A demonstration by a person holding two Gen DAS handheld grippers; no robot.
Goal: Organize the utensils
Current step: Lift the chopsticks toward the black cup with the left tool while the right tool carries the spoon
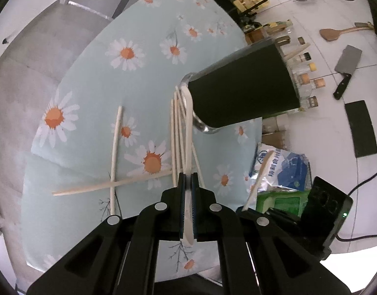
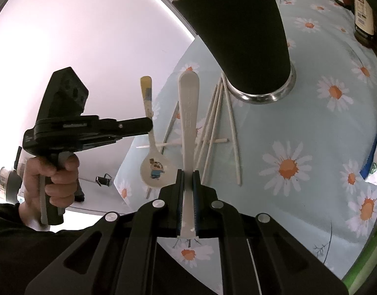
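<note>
My left gripper is shut on a white spoon, seen edge-on and raised off the daisy tablecloth. In the right wrist view a hand carries this gripper, and the spoon shows a cartoon print in its bowl. My right gripper is shut on the flat handle of a pale grey spoon; that handle also shows at the lower right of the left wrist view. A dark holder with a steel base stands behind both. Several chopsticks lie loose on the cloth.
Two more chopsticks lie crossed on the left of the cloth. Food bags sit at the table's right edge. A cleaver, a wooden spatula and spice jars are beyond. Dark bottles stand far right.
</note>
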